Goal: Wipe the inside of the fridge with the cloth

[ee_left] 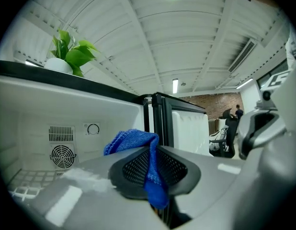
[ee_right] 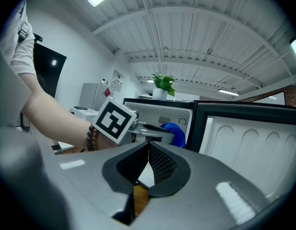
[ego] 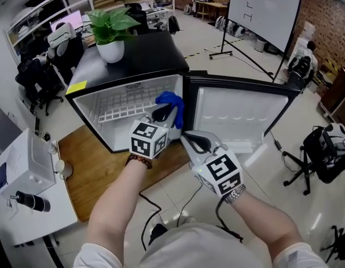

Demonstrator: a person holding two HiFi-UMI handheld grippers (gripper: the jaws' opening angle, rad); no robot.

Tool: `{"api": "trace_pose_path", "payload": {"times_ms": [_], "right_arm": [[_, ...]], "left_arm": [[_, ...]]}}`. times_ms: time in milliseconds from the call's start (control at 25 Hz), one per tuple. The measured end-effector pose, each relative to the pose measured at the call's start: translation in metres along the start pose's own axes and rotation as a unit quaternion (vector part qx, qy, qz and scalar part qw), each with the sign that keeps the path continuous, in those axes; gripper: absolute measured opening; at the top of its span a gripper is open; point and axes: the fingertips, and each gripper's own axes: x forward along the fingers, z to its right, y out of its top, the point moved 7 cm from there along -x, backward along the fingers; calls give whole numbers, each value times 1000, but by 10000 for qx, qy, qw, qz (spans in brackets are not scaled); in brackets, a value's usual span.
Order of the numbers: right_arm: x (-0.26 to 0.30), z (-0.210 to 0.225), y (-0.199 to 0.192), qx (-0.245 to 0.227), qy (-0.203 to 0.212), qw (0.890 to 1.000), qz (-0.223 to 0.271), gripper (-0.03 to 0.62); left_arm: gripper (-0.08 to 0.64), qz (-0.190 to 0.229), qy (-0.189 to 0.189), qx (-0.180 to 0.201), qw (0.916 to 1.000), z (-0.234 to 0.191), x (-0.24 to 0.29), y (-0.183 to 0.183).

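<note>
A small black fridge (ego: pixel 156 54) stands on the floor with its door (ego: pixel 239 113) swung open to the right. Its white inside (ego: pixel 128 102) shows a wire shelf. My left gripper (ego: pixel 166 111) is shut on a blue cloth (ego: pixel 171 104) at the fridge's mouth, by the right wall. In the left gripper view the cloth (ee_left: pixel 138 145) is pinched between the pads and bunches above them, with the fridge's back wall and fan grille (ee_left: pixel 61 155) behind. My right gripper (ego: pixel 193 139) is shut and empty, lower right of the left one, in front of the door.
A potted plant (ego: pixel 112 32) sits on the fridge top. The fridge rests on a wooden board (ego: pixel 91 169). A white cabinet (ego: pixel 27 188) stands at left, and cables trail on the floor. A whiteboard (ego: pixel 264 10) and office chairs stand further off.
</note>
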Motion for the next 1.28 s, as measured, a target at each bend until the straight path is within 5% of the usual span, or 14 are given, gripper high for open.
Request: {"api": "trace_pose_path", "payload": {"times_ms": [360,680,840,1040,1280], "right_arm": [[14,25,-7,389,154,9991,-123,73],[46,19,-16,1140,1186,9863,-90,197],[59,4,-17,1461,2040,9679,127,229],[75,-21,-15,1857,3220,9282,152,233],[91,-52,-11,1898,3985,8973,54,231]], "left_arm": [[43,218,-554,-41,9982,12,-54,-3],[43,324,-1138,-338,9924,14,-106,-12],[43,335,-1398,-541,9881,9,-130,-13],[43,313,-1683,-814,9819,1,-157,-14],[43,139,-1963,-1054,9748,-5,-178,-22]]}}
